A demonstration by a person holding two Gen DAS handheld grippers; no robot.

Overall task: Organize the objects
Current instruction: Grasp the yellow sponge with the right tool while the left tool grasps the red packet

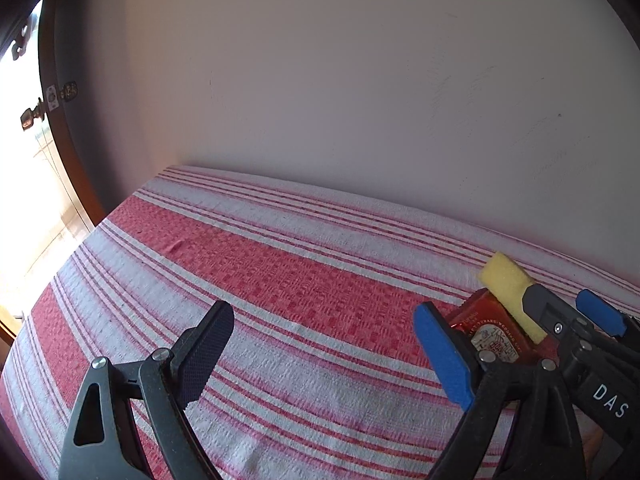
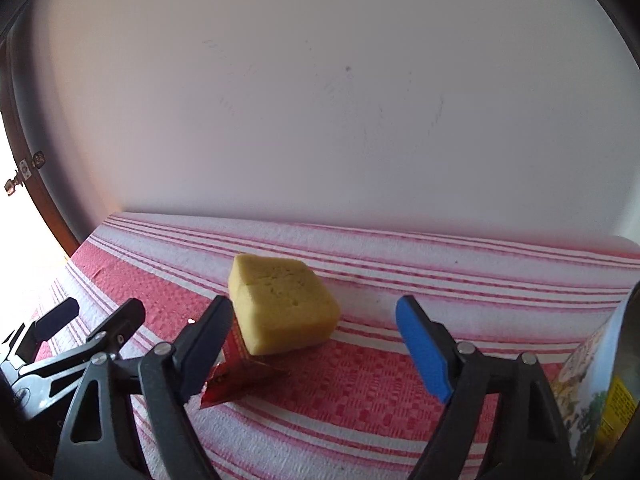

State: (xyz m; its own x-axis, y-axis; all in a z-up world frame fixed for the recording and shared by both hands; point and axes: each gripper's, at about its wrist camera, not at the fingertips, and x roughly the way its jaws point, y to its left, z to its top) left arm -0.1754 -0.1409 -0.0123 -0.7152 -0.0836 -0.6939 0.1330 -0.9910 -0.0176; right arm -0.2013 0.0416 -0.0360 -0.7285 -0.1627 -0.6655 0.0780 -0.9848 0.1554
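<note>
The yellow sponge [image 2: 282, 302], judged light, soft and squashy, is seen lying on the striped cloth [image 2: 400, 380] partly over a red packet [image 2: 236, 380], best taken across its sides, while the right gripper [image 2: 320, 344] and left gripper [image 1: 324, 360] are held wide, empty.

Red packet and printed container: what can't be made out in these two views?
- Red packet: right wrist view, partly behind the black finger and under the yellow sponge; print unreadable.
- Printed container: right wrist view, cut off by the right edge; type unclear.
- Red packet, left wrist view: tongs hide most of it.
</note>
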